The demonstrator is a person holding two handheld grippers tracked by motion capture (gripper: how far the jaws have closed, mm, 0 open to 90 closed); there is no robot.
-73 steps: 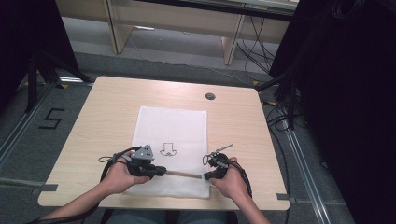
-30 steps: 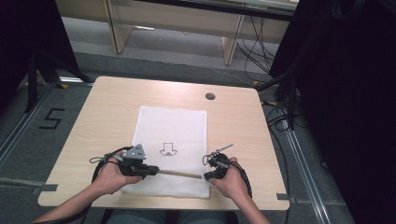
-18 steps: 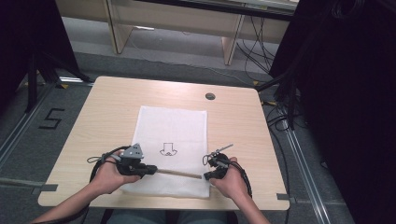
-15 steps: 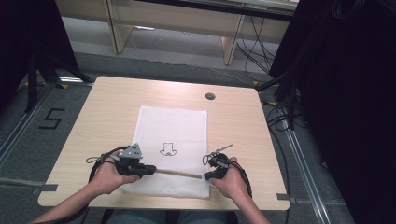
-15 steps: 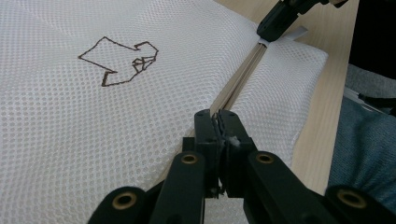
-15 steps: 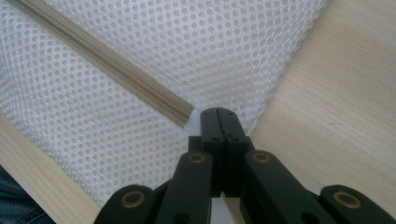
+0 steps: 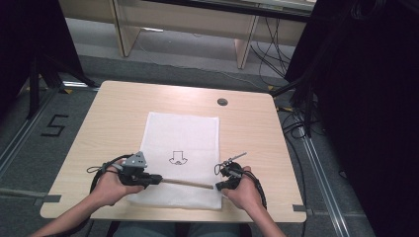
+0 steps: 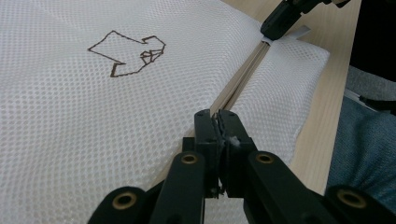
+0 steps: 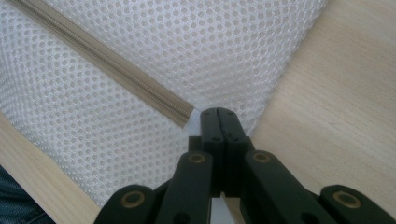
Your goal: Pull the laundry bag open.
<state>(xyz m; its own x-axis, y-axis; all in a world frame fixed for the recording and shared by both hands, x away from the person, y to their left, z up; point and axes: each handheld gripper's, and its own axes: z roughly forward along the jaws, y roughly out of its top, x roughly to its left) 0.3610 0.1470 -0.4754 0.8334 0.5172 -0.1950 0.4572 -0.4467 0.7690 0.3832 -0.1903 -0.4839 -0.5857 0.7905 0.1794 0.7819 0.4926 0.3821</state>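
Zipper [image 8: 243, 74] unzipping works best if the left claw [image 8: 219, 122], clenched on the pull, slides steadily while the right claw [image 9: 218, 112] keeps the mesh bag's [image 7: 183, 136] end pinned.

A white mesh bag [image 7: 180, 158] was laid flat on the table, a dark arrow-like outline [image 7: 176, 158] drawn near its middle. A beige zipper [image 7: 187, 183] was seen running across its near part, stretched straight and closed along its visible length.
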